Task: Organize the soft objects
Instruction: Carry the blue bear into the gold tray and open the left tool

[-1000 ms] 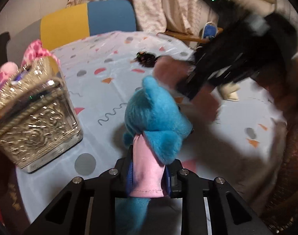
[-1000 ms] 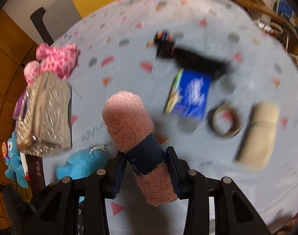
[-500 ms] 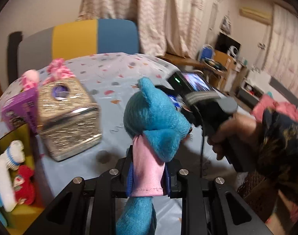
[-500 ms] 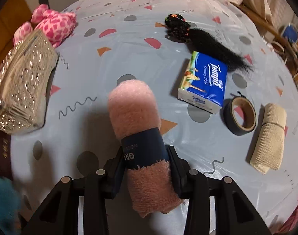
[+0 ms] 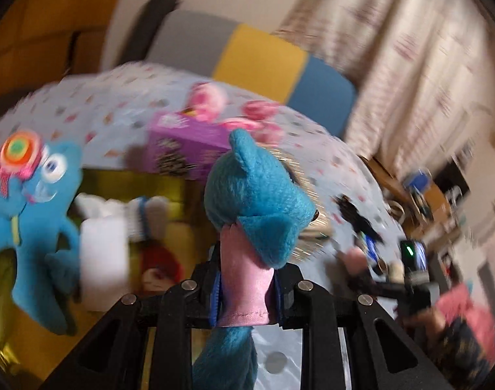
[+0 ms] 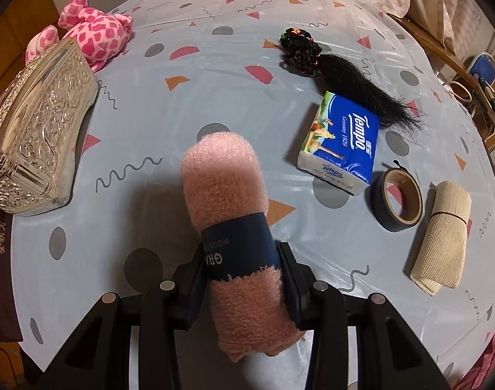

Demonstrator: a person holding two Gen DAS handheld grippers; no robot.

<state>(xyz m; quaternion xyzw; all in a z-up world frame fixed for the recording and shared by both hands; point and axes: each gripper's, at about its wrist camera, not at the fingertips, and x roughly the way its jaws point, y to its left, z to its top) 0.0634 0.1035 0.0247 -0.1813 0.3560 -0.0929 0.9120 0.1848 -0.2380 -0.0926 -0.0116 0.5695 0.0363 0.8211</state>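
Observation:
My left gripper point(image 5: 247, 279) is shut on a blue plush toy point(image 5: 257, 195) with a pink satin belly and holds it up in the air, facing a yellow box point(image 5: 179, 230) that holds a blue octopus plush point(image 5: 36, 227), a white rolled item point(image 5: 104, 253) and a red toy point(image 5: 159, 266). My right gripper point(image 6: 244, 269) is shut on a rolled pink towel point(image 6: 228, 195) with a dark blue paper band, above the patterned tablecloth point(image 6: 215, 65). A pink spotted plush point(image 6: 94, 29) lies at the table's far left. A beige rolled cloth point(image 6: 442, 237) lies at the right.
A silver embossed box point(image 6: 36, 133) stands at the left. A blue Tempo tissue pack point(image 6: 341, 143), a black hairpiece point(image 6: 332, 68) and a tape roll point(image 6: 397, 198) lie on the right half. A purple box point(image 5: 185, 139) stands behind the yellow box. The left wrist view is blurred.
My left gripper has swung left with the blue plush, from the table middle toward the yellow box. My right gripper with the towel has stayed almost still, drawing back slightly.

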